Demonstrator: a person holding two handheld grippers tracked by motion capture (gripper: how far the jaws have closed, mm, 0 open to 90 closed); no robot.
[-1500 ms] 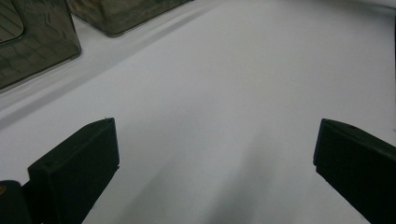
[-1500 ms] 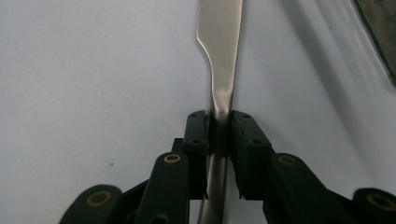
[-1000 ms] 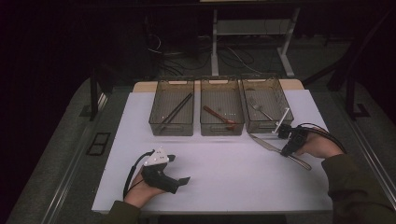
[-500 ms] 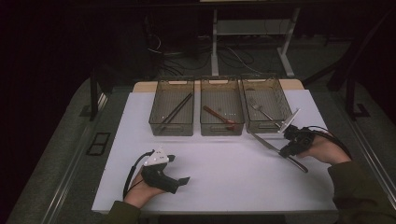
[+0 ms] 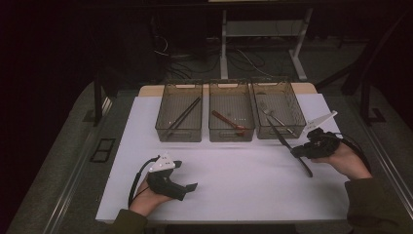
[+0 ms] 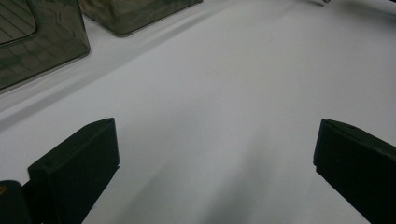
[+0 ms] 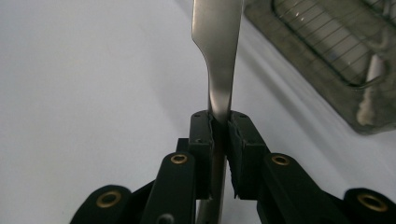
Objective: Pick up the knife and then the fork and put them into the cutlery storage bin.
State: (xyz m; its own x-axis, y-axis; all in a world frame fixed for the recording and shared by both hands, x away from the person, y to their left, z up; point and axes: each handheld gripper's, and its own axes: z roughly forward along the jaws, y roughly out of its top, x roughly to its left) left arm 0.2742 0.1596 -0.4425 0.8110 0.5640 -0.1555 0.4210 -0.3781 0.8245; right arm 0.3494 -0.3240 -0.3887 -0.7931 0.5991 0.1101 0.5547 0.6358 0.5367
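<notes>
My right gripper [image 5: 296, 152] is shut on a metal table knife [image 5: 285, 140] at the right of the white table [image 5: 234, 175]. The knife slants up with its far end over the front wall of the right bin [image 5: 298, 106]. In the right gripper view my right gripper [image 7: 220, 119] clamps the knife [image 7: 219, 46] by its neck, and the blade runs straight up. My left gripper [image 5: 187, 175] rests near the front left, held by a hand, open. In the left gripper view my left gripper [image 6: 215, 135] has its jaws far apart over bare table.
Three clear bins stand in a row at the back. The left bin [image 5: 179, 132] holds dark chopsticks [image 5: 182, 117], the middle bin [image 5: 231, 136] a red utensil [image 5: 229, 122], the right one a fork [image 5: 270, 113]. That bin [image 7: 299, 60] lies close at the knife's upper right.
The right gripper has swung the knife so it stands steeper, and its far end has moved up toward the right bin. The left gripper has stayed still.
</notes>
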